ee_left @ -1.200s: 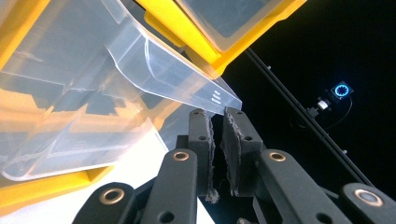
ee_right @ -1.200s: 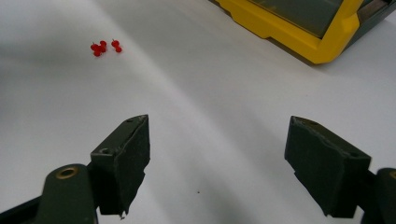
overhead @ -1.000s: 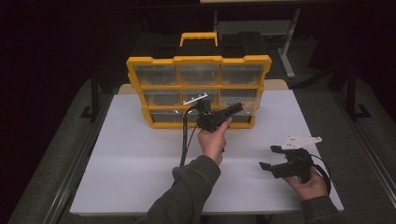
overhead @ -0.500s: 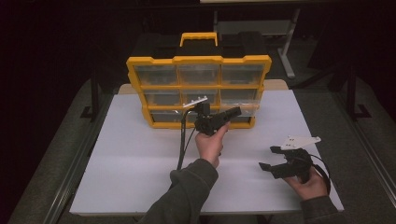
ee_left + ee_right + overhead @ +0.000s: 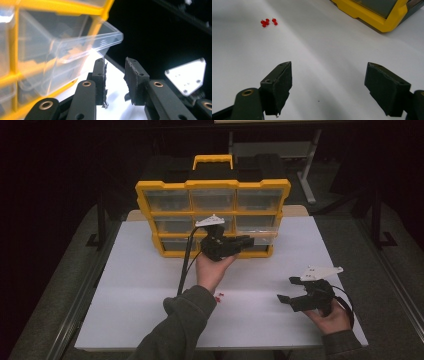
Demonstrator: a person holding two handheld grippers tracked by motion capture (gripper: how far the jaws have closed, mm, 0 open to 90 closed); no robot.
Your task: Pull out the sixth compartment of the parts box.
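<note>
A yellow organizer (image 5: 212, 185) with clear drawers stands at the back of the white table. One clear drawer (image 5: 264, 234) on its right side sticks out from the frame; it is also large in the left gripper view (image 5: 82, 42). My left gripper (image 5: 248, 241) hovers just in front of that drawer, pointing right. Its jaws have just been opening and stand a little apart (image 5: 116, 75) with nothing between them. My right gripper (image 5: 286, 289) rests low over the table at the right, wide open and holding nothing (image 5: 328, 85).
A small cluster of red push pins (image 5: 220, 296) lies on the table beside the left sleeve, ahead and left of the right gripper (image 5: 268, 22). The organizer's yellow corner (image 5: 372, 17) shows at the top right of the right gripper view.
My left gripper has drawn back a little from the drawer front and lifted slightly, and its jaws have parted. The right gripper has stayed still.
</note>
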